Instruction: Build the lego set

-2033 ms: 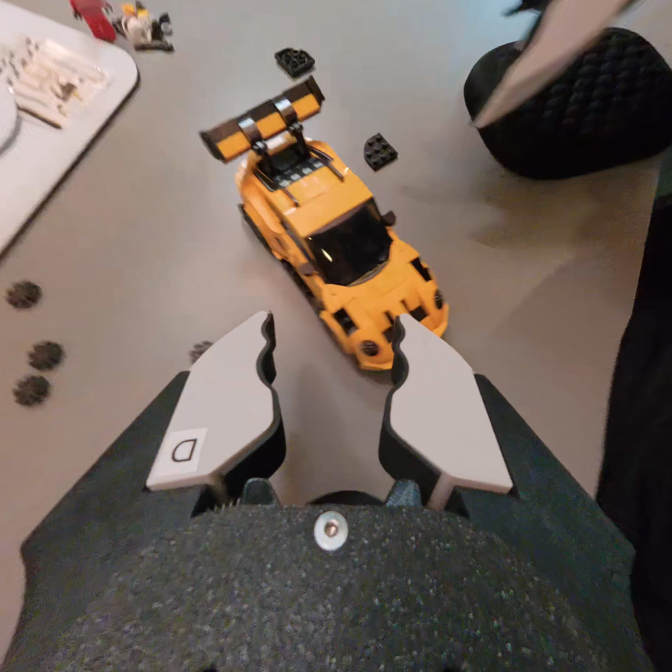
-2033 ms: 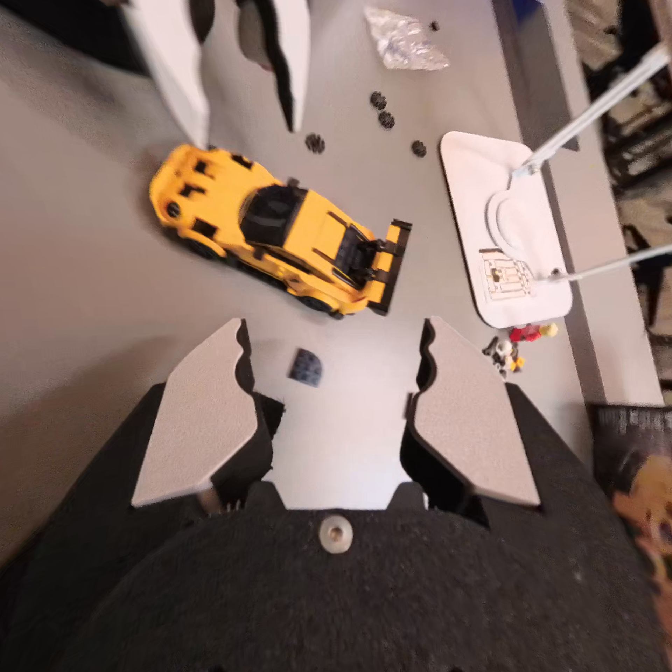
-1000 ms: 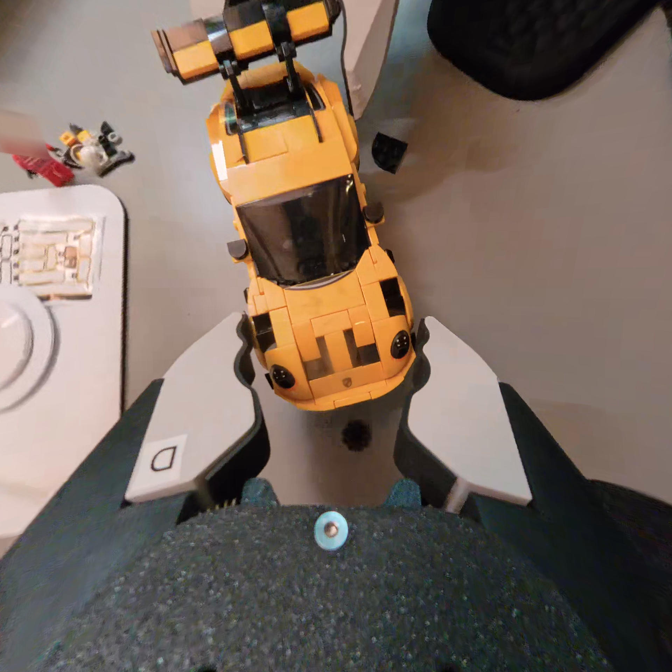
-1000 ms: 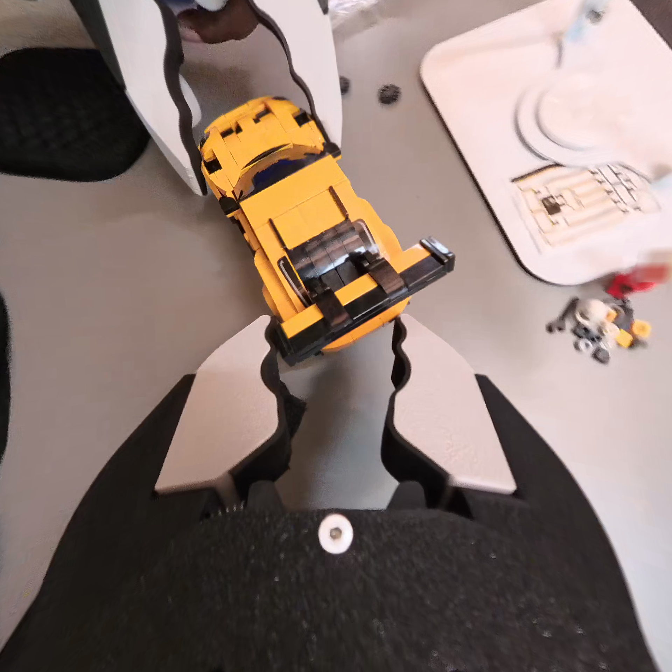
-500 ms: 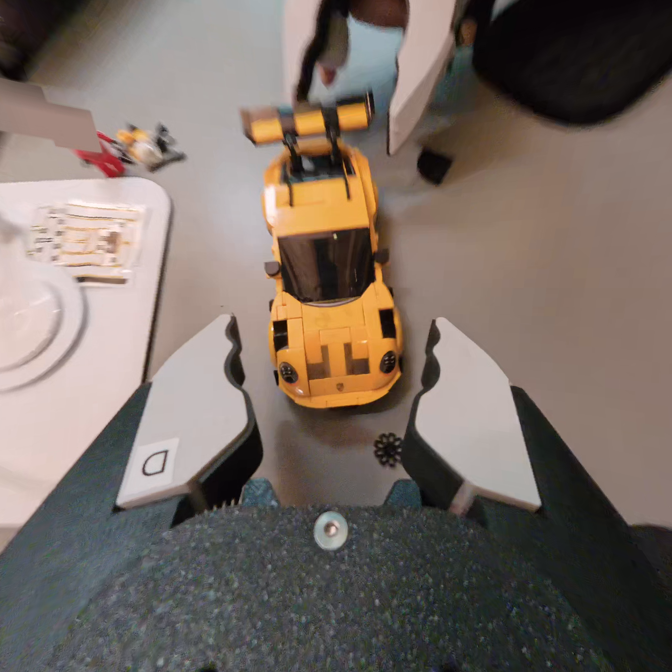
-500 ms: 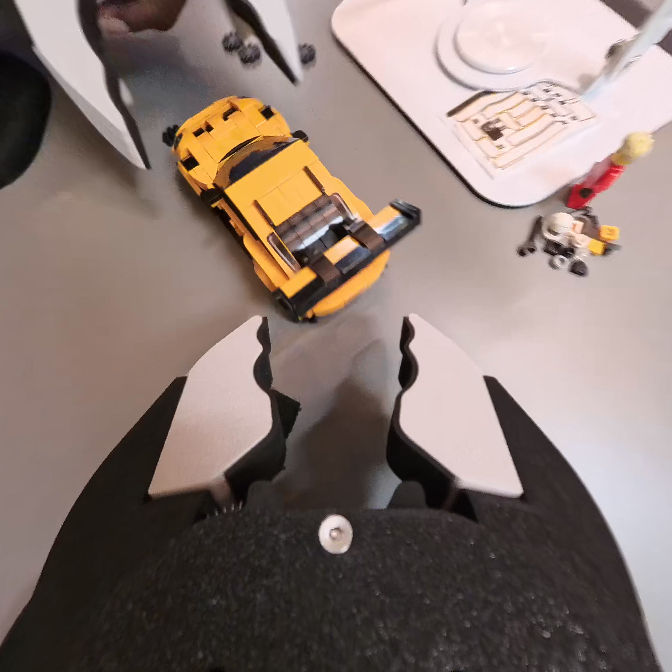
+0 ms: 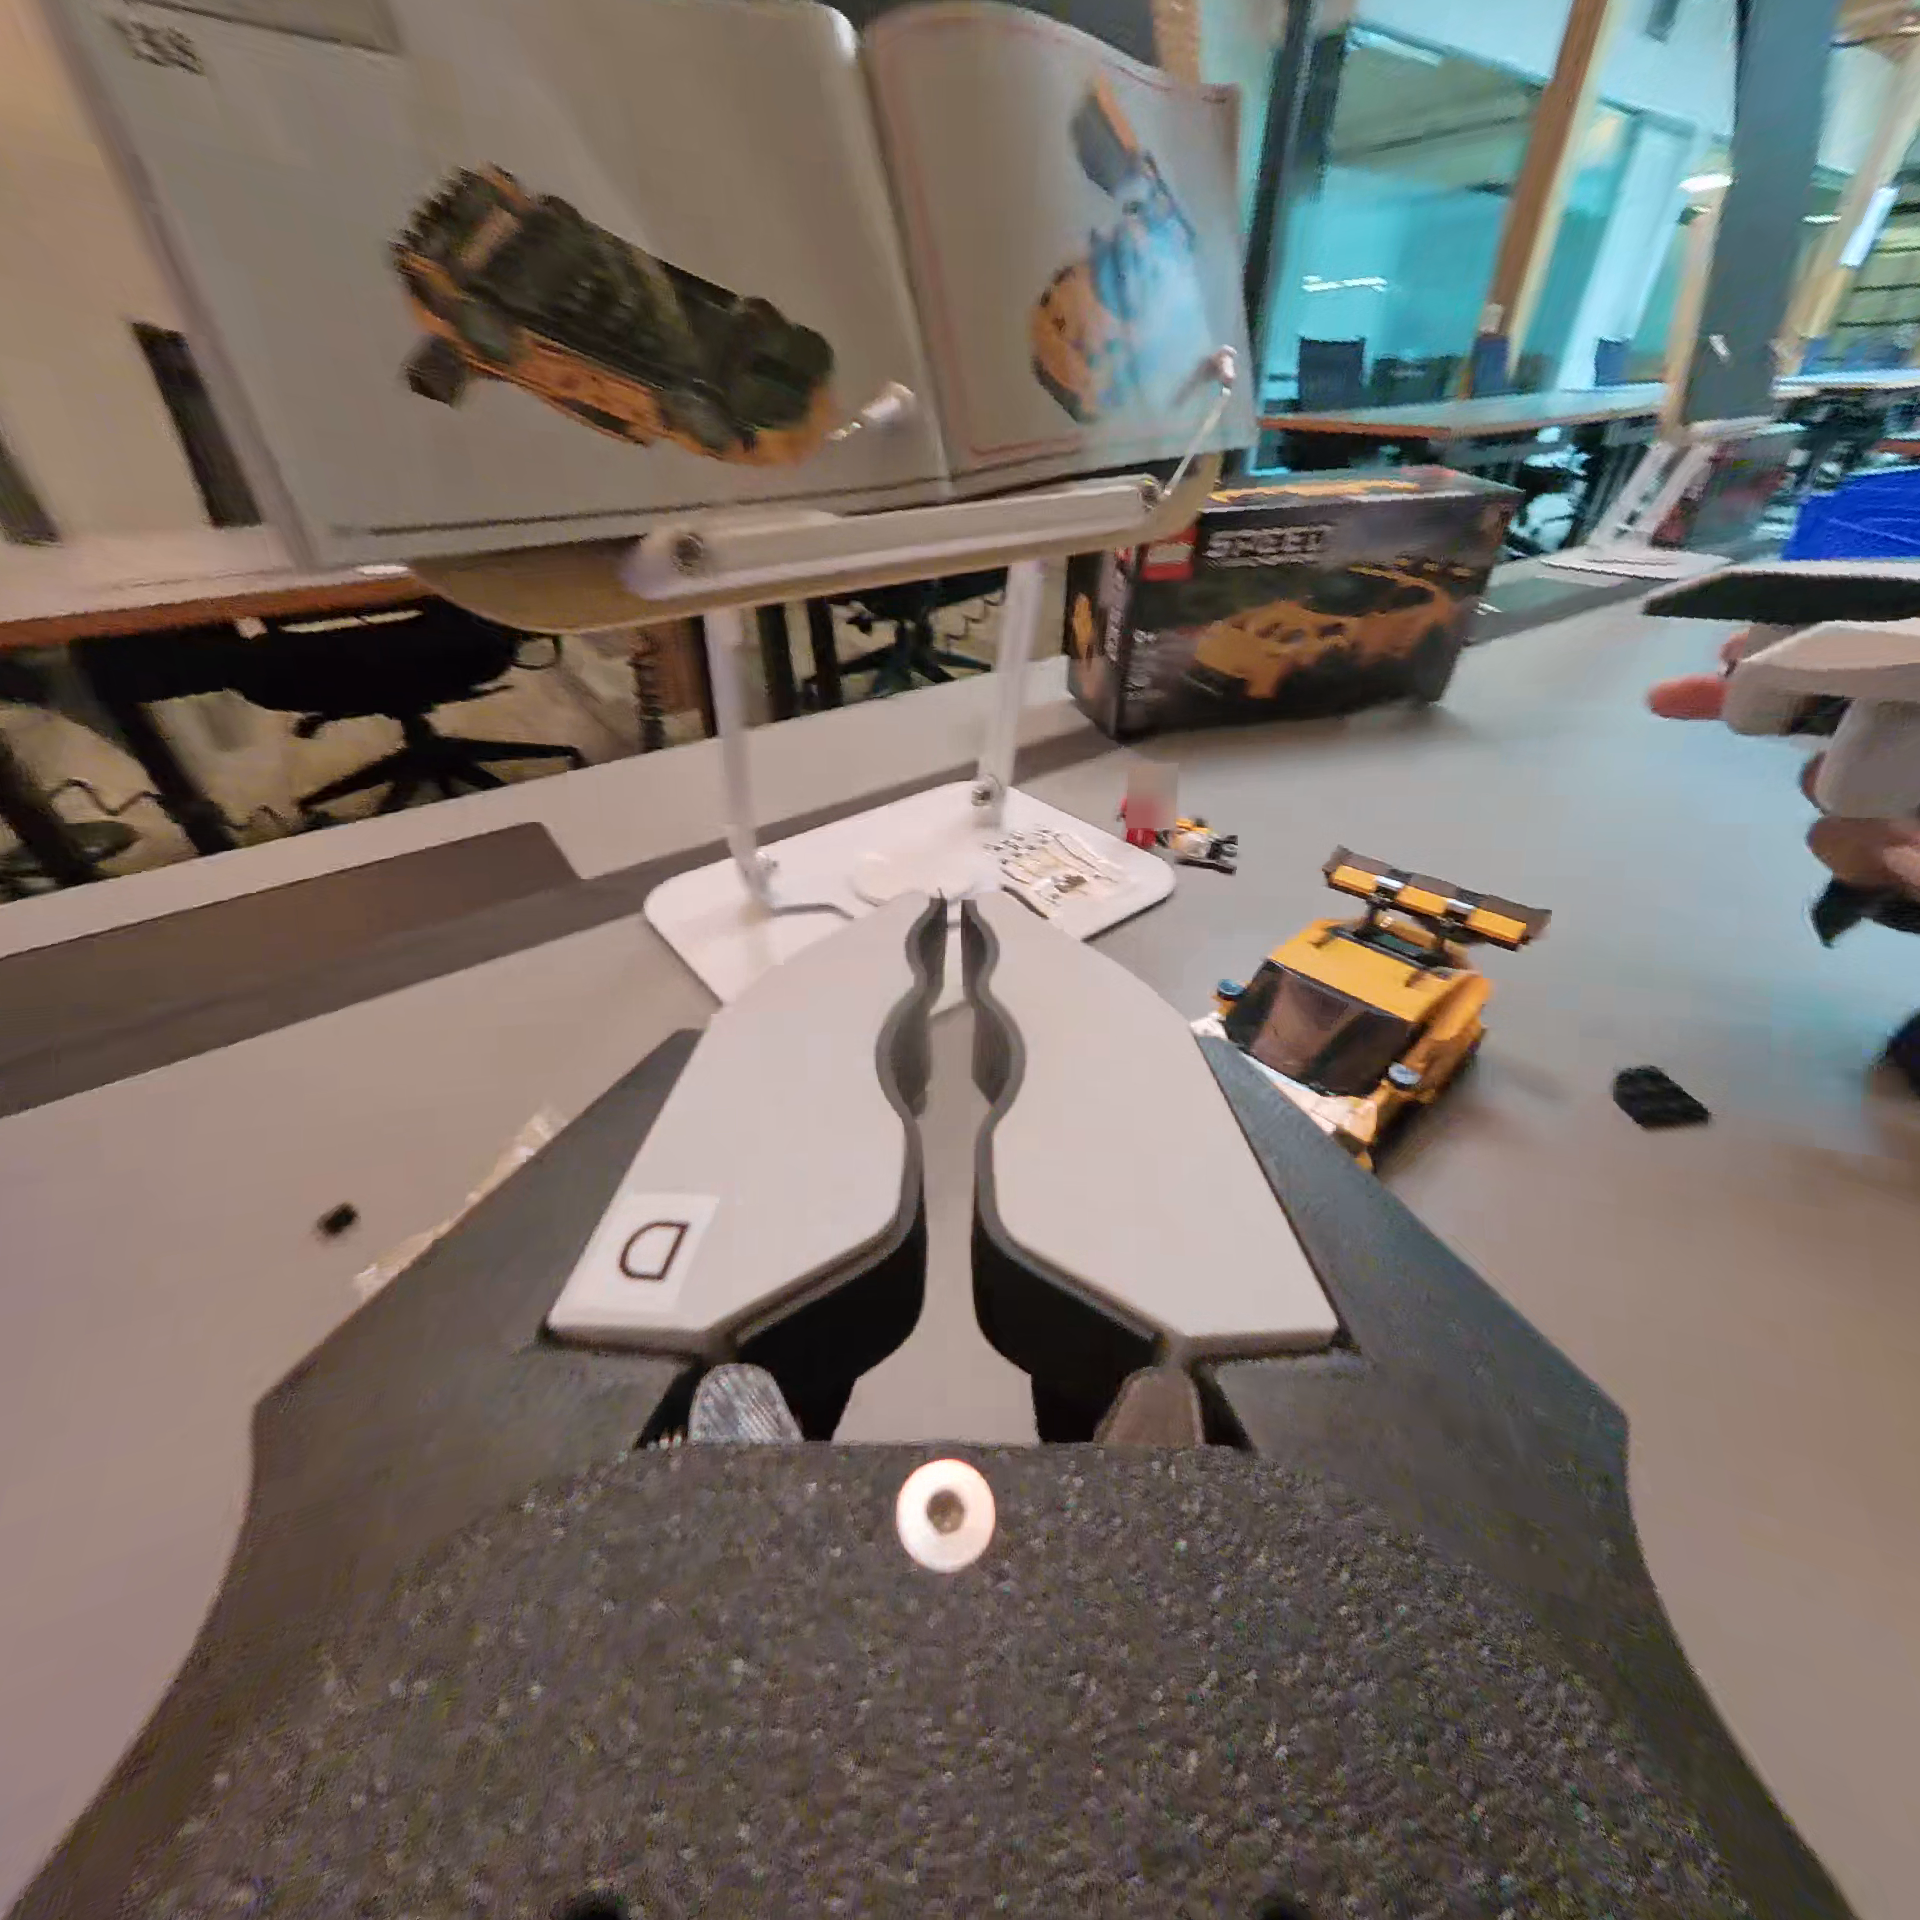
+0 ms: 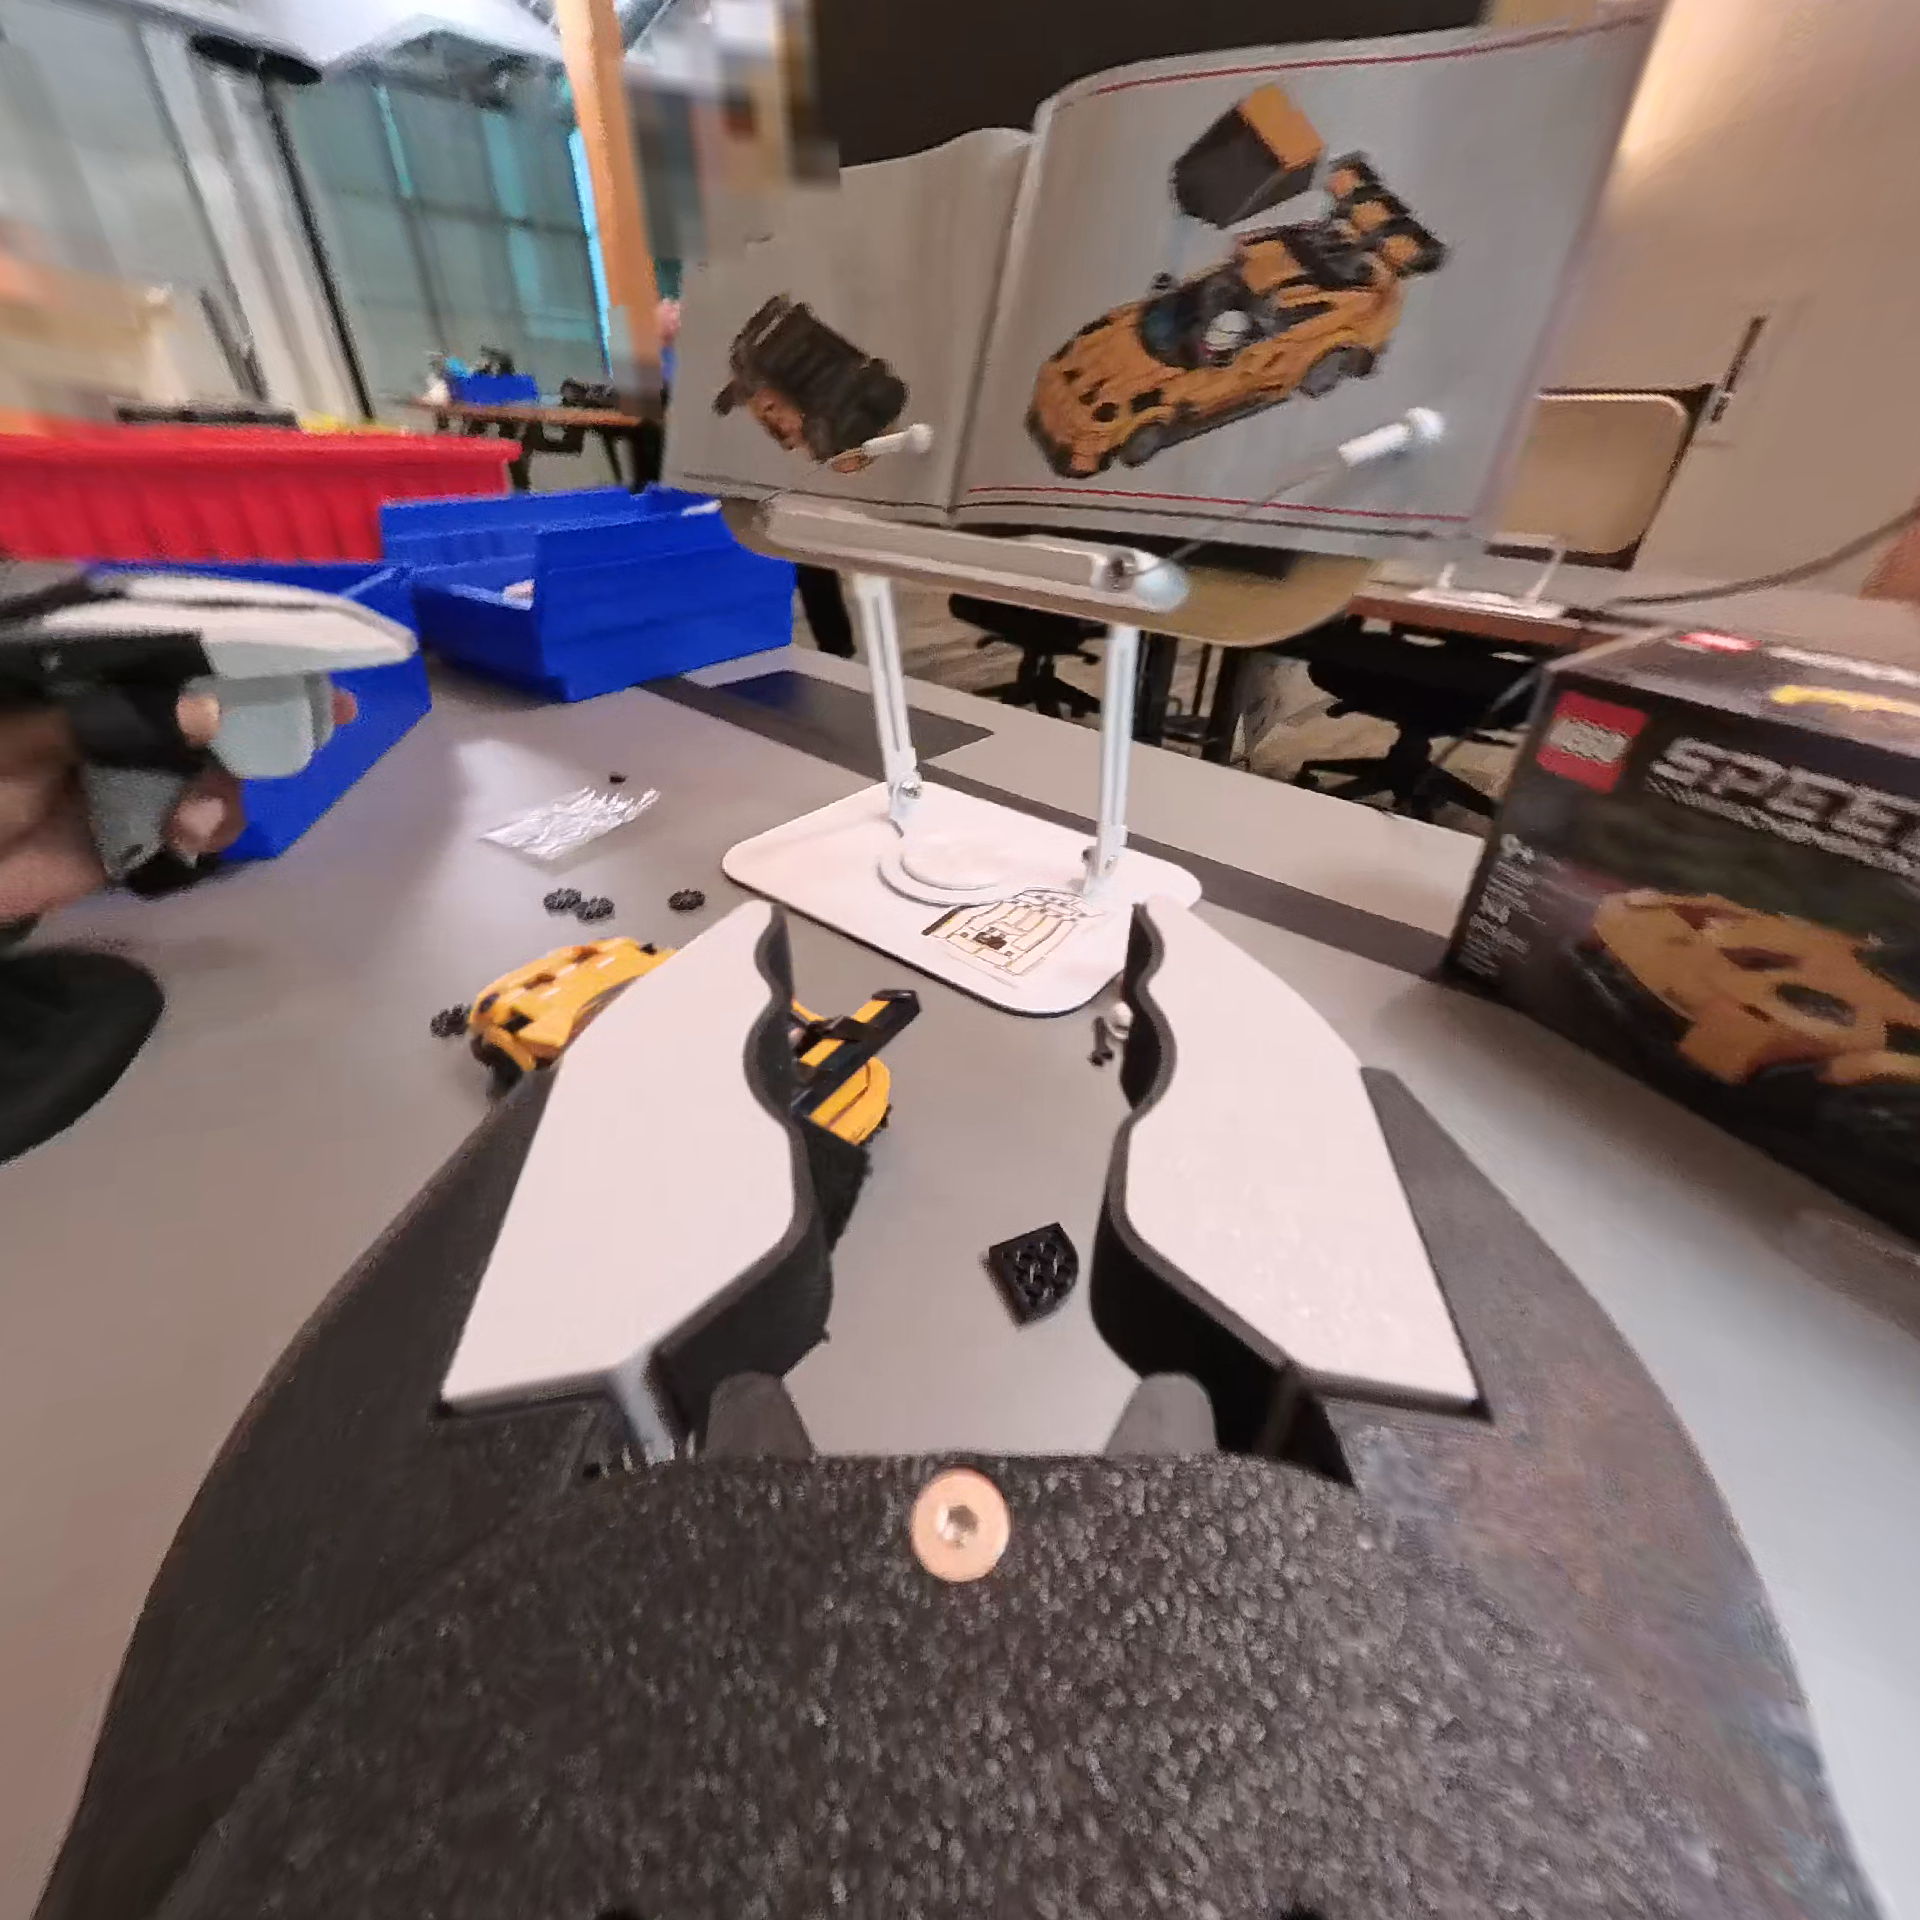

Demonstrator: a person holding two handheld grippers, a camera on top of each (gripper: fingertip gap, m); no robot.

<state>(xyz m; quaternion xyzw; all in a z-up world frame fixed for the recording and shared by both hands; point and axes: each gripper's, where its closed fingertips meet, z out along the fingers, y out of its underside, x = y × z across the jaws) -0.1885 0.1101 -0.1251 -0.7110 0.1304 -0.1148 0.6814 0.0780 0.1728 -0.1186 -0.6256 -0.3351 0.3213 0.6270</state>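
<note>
— Looking at the left gripper (image 7: 951,914), its two fingers are pressed almost together, just a sliver of daylight between the tips, and nothing is caught in there.

— And the other one?

— The right gripper (image 8: 956,920) is spread wide and holding nothing. A small black plate piece (image 8: 1032,1270) lies on the grey table (image 8: 260,1143) between its fingers, near the right one, untouched.

— Where's the model?

— The yellow car (image 7: 1356,1013) sits on the table, free of both grippers, rear wing up. From the right wrist view it's partly hidden behind the left finger. Small black gears (image 8: 594,906) are scattered beyond it, one more by its nose.

— Anything else up there?

— An instruction booklet (image 8: 1195,312) open on a white stand (image 8: 966,883), a sticker sheet (image 8: 1013,925) lying on the stand's base, a minifigure and loose bits (image 7: 1184,831) just beside it, and the set's box (image 7: 1288,613) further back. Blue bins (image 8: 603,582) stand off to the left.
</note>
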